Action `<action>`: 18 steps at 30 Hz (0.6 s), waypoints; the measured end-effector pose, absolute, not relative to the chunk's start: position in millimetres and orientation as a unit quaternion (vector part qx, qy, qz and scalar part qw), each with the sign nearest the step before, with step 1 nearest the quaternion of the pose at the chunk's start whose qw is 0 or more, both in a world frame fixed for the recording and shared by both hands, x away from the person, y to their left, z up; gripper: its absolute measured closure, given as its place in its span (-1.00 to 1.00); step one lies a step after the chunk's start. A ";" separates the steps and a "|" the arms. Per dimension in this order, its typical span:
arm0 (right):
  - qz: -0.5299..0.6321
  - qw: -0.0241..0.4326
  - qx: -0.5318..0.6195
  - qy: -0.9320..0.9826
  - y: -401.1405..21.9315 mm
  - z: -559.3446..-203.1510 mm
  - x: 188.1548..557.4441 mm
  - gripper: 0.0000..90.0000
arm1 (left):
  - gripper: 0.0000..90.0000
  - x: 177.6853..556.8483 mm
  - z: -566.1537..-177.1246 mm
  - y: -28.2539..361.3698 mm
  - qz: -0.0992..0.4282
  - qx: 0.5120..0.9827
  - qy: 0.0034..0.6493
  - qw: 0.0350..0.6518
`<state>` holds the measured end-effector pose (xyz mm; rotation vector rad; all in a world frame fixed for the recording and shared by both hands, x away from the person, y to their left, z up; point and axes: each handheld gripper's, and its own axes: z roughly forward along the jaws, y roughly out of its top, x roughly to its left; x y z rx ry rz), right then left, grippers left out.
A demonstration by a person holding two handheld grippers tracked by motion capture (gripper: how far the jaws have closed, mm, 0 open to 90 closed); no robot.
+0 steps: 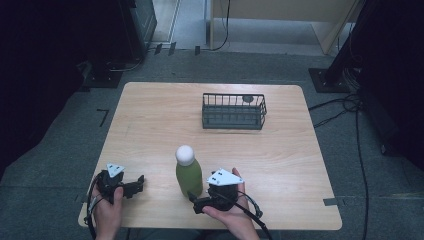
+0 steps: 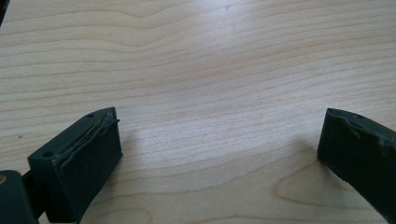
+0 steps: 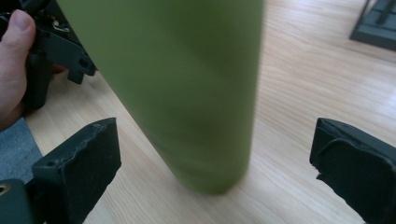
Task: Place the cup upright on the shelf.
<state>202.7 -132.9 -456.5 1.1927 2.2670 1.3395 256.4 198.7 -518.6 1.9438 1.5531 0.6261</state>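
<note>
Hard to make out much of the green bottle (image 3: 182, 88) in the right gripper view: blurred, cropped at the top, cap out of frame, just a smooth green wall down to the rounded base on the wooden table (image 3: 289, 93). Sitting between the two black jaws of the right gripper (image 3: 212, 158) there, gap visible on both sides, so jaws spread wide and not pressing on anything. From the high view, right gripper (image 1: 196, 201) low at the near edge, just beside the bottle's foot, partly covered by the hand and its grey plate, so jaw tips tough to see from above. Bottle (image 1: 188, 172) upright near the front middle of the table (image 1: 280, 155), white round cap on top; contents impossible to tell through the opaque body. Left gripper (image 1: 138, 184) near the front left corner, well apart from the bottle's left side; in its own view, left gripper (image 2: 219, 140) jaws wide apart with nothing but bare wood grain between, right jaw clipped by the frame edge. Dark wire basket (image 1: 233, 111) toward the far side of the table, well apart from the bottle; something small and dark at its back rim, too tiny to identify. A corner of the basket (image 3: 376, 25) cut off at the upper right in the right gripper view.
</note>
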 end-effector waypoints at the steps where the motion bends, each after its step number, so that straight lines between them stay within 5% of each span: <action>1: 0.459 0.126 0.408 0.779 -129.9 -455.3 203.4 -0.94 | -1.00 256.4 -518.6 198.7 0.234 0.726 0.580 0.284; 18: 0.462 0.155 0.416 0.768 -94.4 -446.4 220.1 -0.67 | -1.00 256.5 -518.6 198.7 0.234 0.727 0.580 0.284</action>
